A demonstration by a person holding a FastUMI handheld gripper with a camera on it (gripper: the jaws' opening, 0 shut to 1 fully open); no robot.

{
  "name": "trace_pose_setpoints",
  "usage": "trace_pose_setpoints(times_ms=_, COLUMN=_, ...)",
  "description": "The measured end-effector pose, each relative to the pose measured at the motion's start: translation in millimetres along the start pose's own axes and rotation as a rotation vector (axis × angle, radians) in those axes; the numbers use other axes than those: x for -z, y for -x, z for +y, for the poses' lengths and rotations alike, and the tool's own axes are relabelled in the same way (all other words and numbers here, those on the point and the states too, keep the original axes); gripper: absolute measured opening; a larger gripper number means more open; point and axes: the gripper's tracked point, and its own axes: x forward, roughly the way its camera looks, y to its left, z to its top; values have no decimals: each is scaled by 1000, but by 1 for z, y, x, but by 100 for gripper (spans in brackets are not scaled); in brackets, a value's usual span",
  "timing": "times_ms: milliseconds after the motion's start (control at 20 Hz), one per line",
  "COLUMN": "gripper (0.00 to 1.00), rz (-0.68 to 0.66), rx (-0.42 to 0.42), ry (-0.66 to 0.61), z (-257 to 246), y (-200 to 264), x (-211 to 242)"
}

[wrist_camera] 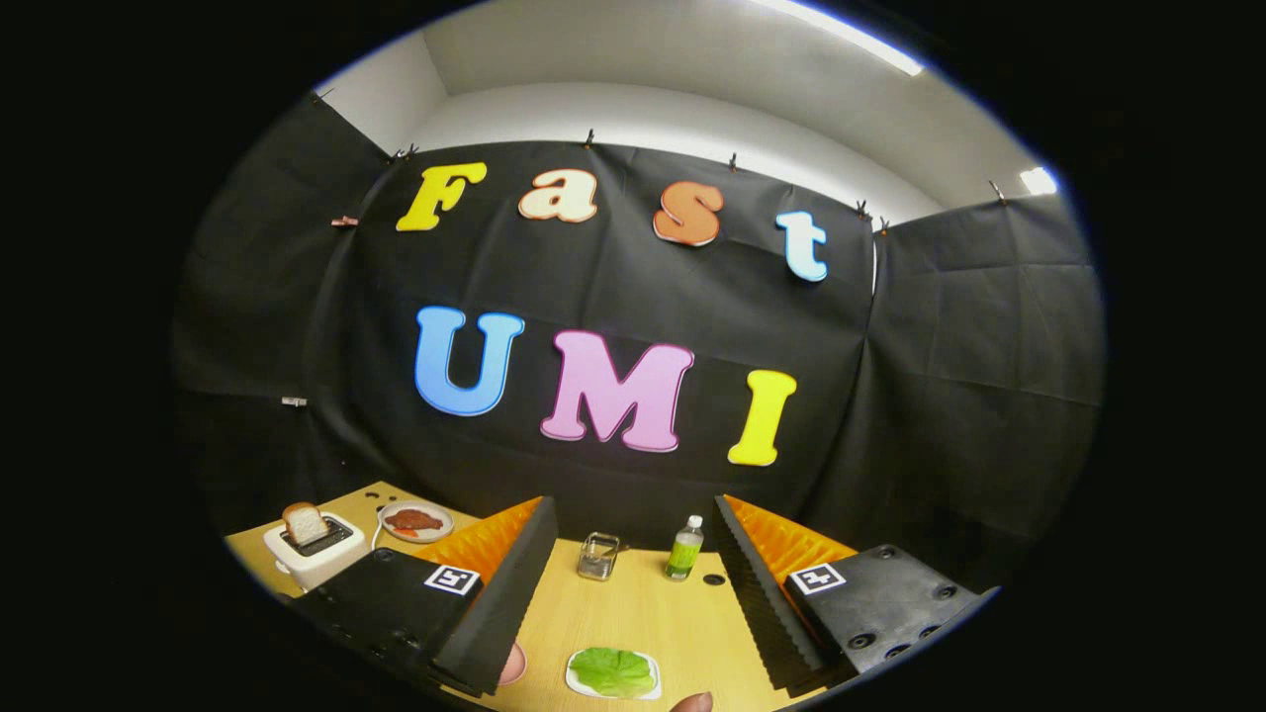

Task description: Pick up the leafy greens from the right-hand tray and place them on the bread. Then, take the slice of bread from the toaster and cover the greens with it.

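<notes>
My gripper (633, 501) is open wide and held above the wooden table (643, 613), with nothing between its fingers. Flat green leafy greens (613, 670) lie on a small white tray (576, 682), down between the fingers near their bases. To the left, beyond the left finger, stands a white toaster (312, 559) with a slice of bread (305, 522) sticking up from its slot. The left finger partly hides a pinkish round thing (512, 665) beside the tray; what it is I cannot tell.
A plate with reddish food (415, 520) sits behind the toaster. Ahead of the fingers, near the table's far edge, stand a small clear glass jar (598, 556) and a green bottle (684, 547). A small reddish-brown shape (692, 702) shows just right of the tray.
</notes>
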Motion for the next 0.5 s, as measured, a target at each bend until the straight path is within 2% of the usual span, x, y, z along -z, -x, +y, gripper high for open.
trace_pose_setpoints(times_ms=200, gripper=97, rz=187, rx=-100, ry=-3, z=4, y=-16, x=88)
trace_pose_setpoints(times_ms=500, gripper=96, rz=438, rx=-195, ry=36, z=-2, y=-32, x=217)
